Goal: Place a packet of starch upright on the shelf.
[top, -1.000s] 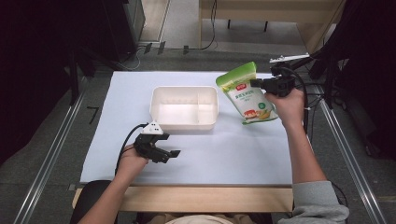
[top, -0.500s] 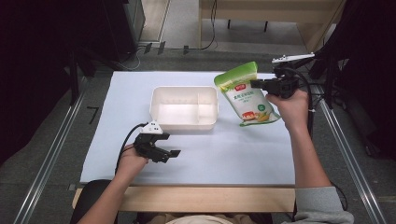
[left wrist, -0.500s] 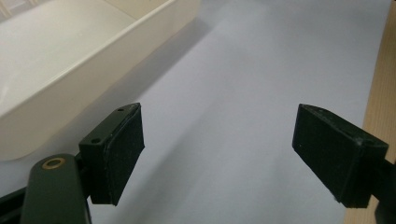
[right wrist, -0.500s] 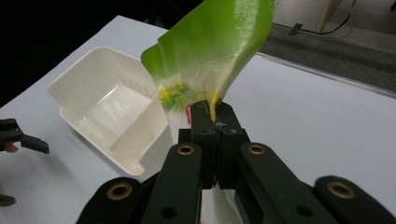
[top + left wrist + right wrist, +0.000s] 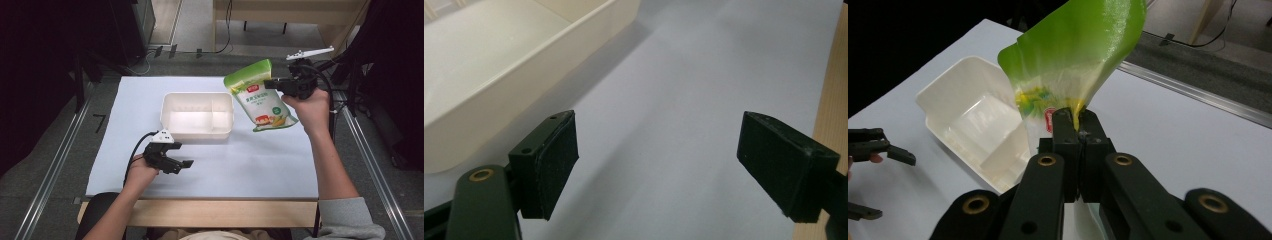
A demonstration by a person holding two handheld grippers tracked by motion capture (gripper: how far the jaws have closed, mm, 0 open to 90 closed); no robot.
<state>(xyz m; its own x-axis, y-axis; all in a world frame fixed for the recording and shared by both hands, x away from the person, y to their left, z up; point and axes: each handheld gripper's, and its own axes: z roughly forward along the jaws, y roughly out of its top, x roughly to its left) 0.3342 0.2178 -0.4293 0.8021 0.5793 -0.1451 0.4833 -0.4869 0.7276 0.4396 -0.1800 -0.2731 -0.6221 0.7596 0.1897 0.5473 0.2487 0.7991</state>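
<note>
Right gripper (image 5: 272,83) is clamped on the green pouch (image 5: 260,95), upper right of frame, beside the white tray (image 5: 197,116); left gripper (image 5: 182,160) sits wide open, lower left.

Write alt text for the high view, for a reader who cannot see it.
The right gripper, jaws shut, holds a green food pouch in the air just right of an empty white tray on a white table cover. The left gripper rests open on the cover, nearer the person than the tray.

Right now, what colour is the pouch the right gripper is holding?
Green at the top, fading to white with printed pictures lower down. The pouch shows best in the high view, pinched by the right gripper.
</note>
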